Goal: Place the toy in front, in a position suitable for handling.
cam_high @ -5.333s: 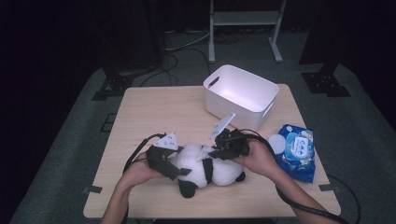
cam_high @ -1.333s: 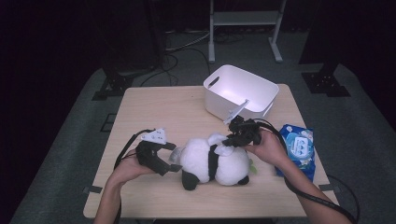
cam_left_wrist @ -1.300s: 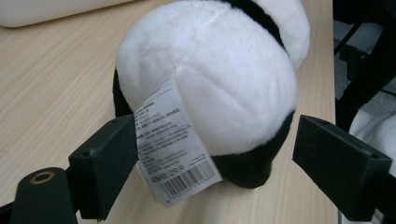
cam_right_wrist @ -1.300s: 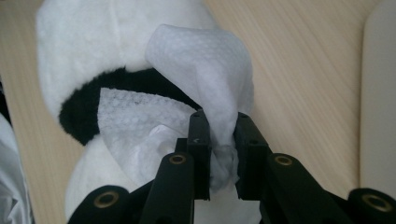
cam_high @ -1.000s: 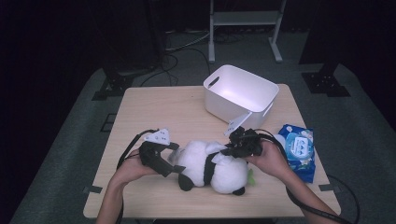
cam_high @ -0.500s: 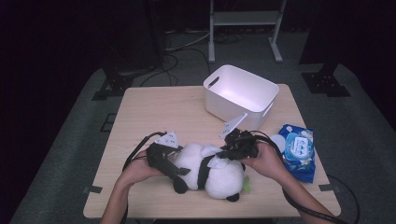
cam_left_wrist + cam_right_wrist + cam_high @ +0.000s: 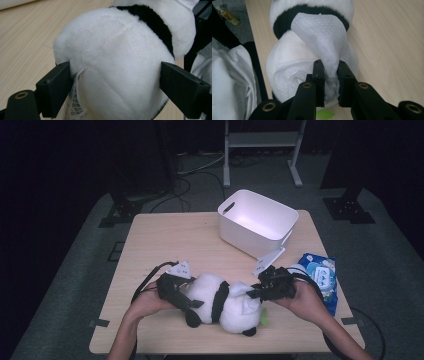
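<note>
A black-and-white panda plush [image 7: 220, 302] lies on its side near the table's front edge. My left gripper [image 7: 187, 301] clamps its white rump, and both pads press into the fur [image 7: 120, 62] from either side. My right gripper [image 7: 252, 292] is shut on a white wet wipe [image 7: 245, 290]. In the right gripper view the wipe [image 7: 322, 32] runs from the jaws of my right gripper [image 7: 329, 72] up over the plush's white body to its black band [image 7: 284, 23]. A sewn label [image 7: 76, 100] hangs by the left pad.
A white plastic bin [image 7: 257, 220] stands at the back right of the wooden table [image 7: 165, 240]. A blue pack of wipes [image 7: 320, 275] lies by the right edge. A small green scrap [image 7: 263, 319] pokes out beside the plush.
My right gripper has slid the wipe a little right and toward the front edge over the plush. The left gripper closed in on the plush's rump and stays there.
</note>
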### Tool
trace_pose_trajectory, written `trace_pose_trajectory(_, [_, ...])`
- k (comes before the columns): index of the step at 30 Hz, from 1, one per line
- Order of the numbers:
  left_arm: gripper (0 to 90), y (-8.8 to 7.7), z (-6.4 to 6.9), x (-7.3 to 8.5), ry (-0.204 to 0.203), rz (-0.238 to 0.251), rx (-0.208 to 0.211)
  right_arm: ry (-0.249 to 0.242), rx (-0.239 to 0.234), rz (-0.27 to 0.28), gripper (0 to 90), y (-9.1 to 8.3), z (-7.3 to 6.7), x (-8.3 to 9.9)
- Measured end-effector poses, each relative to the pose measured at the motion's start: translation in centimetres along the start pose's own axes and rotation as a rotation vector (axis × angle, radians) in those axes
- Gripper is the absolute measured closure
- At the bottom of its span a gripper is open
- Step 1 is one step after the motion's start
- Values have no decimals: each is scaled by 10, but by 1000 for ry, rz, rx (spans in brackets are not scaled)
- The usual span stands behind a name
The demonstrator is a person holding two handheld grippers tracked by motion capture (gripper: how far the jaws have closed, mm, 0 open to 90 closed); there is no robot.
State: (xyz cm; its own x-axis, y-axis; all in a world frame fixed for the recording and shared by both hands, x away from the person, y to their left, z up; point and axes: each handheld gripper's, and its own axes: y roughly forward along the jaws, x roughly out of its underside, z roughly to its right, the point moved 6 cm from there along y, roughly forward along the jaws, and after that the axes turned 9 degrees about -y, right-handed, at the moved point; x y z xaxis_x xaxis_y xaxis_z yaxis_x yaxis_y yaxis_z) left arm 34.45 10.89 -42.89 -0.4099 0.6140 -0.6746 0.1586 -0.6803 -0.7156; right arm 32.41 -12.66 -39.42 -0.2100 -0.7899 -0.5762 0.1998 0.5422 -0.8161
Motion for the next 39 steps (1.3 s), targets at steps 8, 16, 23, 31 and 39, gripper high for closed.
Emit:
trace_pose_trajectory(8, [124,1,0,0,-6,-2,-4,15,-30,-14,785,-2,-14,18])
trace_pose_trajectory(16, [139,4,0,2,-21,5,-7,33,-53,-29,788,9,-9,16])
trace_pose_trajectory(23, [141,5,-1,5,-50,10,-18,49,-46,-47,793,20,6,6])
trace_pose_trajectory(31, [143,6,1,6,-45,13,-33,38,-29,-53,797,33,20,-9])
trace_pose_trajectory(39, [120,1,0,3,-54,-17,2,21,-28,-19,796,33,20,-18])
